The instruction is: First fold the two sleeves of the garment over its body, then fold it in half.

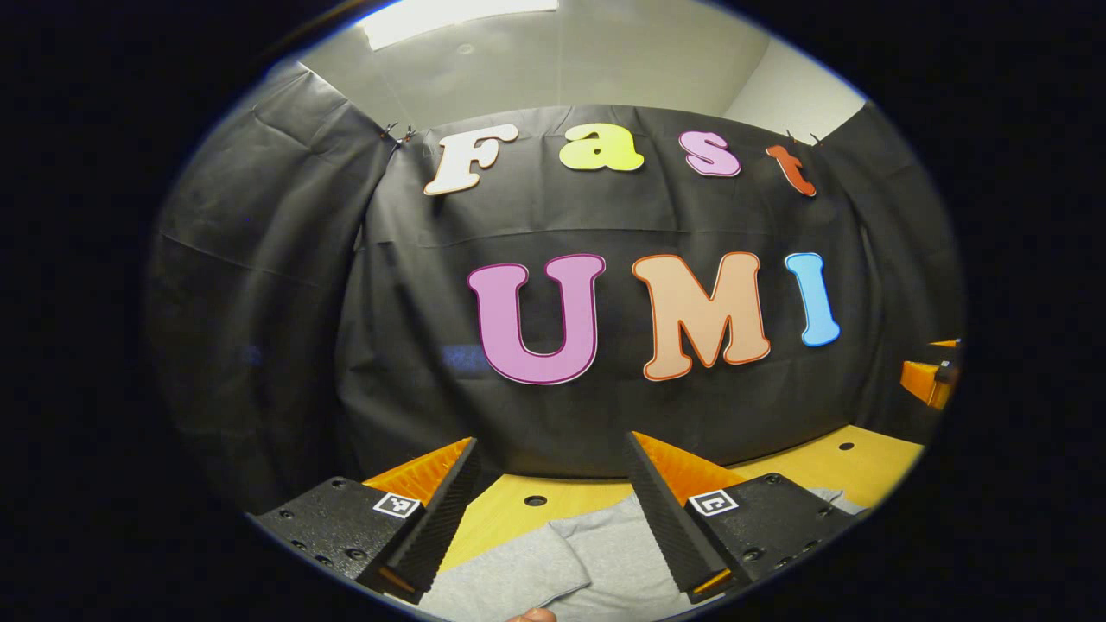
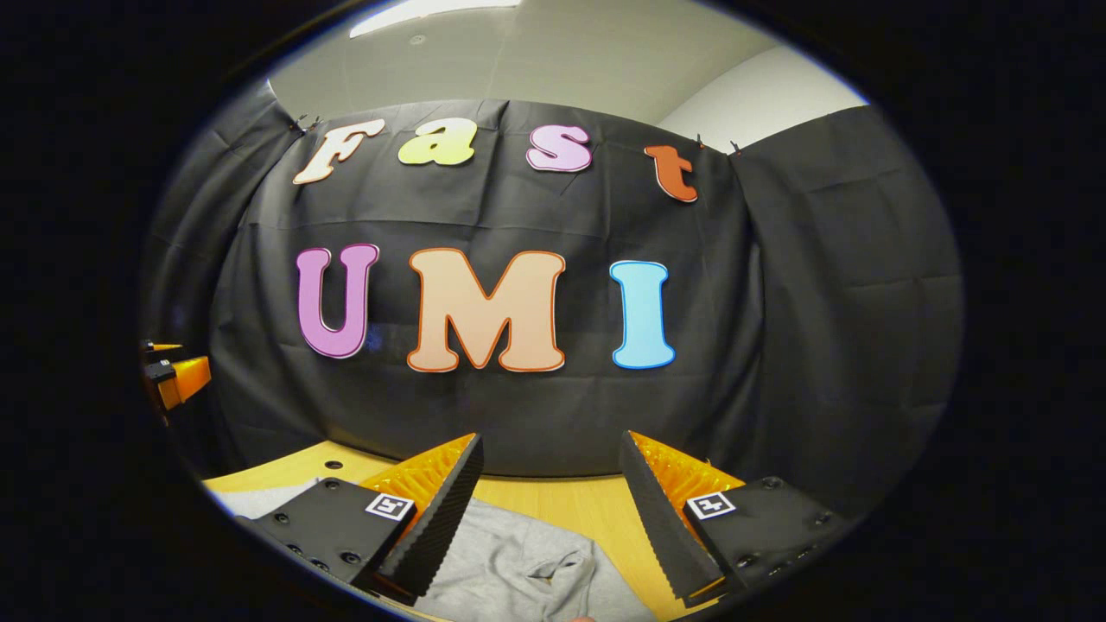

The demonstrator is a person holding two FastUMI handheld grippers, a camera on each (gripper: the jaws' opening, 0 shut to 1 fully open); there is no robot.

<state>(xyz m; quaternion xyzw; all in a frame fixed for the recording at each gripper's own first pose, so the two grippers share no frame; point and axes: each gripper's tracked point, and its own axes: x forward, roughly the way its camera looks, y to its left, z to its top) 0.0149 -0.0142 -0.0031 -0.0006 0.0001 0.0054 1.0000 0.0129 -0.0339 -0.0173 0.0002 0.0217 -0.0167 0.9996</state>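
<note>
Below and between the spread fingers of both the left gripper and the right gripper, the grey garment is lying on the yellow table, both grippers hovering empty, seemingly poised to reach down for the sleeves.

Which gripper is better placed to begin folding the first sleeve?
Neither clearly. The left gripper and right gripper both hang open above the grey garment on the table. Right perhaps: bunched cloth, possibly a sleeve, lies between its fingers.
</note>
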